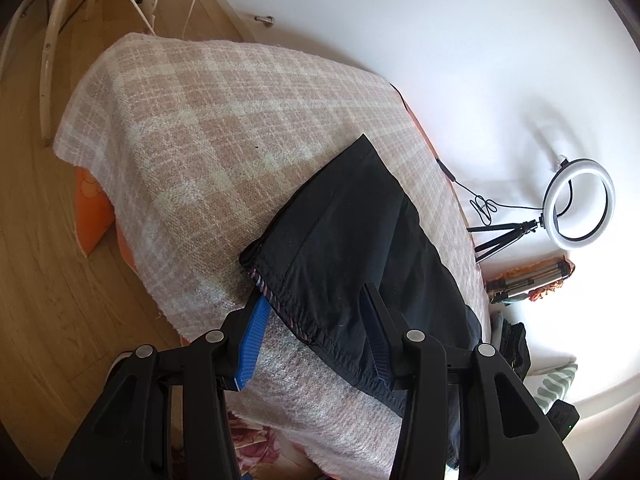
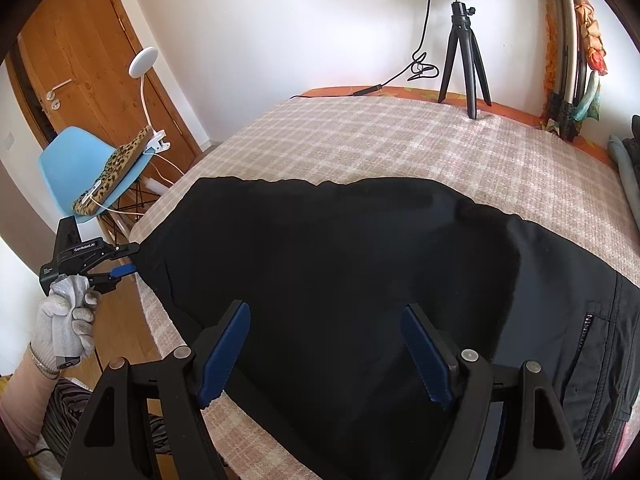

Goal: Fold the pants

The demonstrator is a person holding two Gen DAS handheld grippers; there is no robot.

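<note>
Black pants (image 2: pixel 340 264) lie spread across a bed covered by a beige checked blanket (image 2: pixel 400 140). My right gripper (image 2: pixel 326 352) hovers over their near part, open wide, with nothing pinched between its blue pads. In the left wrist view the pants (image 1: pixel 348 240) show a gathered hem (image 1: pixel 280 300) that runs between the fingers of my left gripper (image 1: pixel 314 296). One blue pad (image 1: pixel 250 344) sits beside and under the hem, the other finger over the cloth, and the jaws stand apart. From the right wrist view, the left gripper (image 2: pixel 130 258) is at the pants' left corner, held by a gloved hand (image 2: pixel 68 320).
A ring light on a small tripod (image 2: pixel 464 52) stands at the bed's far edge with its cable. A blue chair (image 2: pixel 76 164) with a leopard-print case and a clip lamp stands left by a wooden door (image 2: pixel 92 60). Other clothes (image 2: pixel 628 160) pile at the right.
</note>
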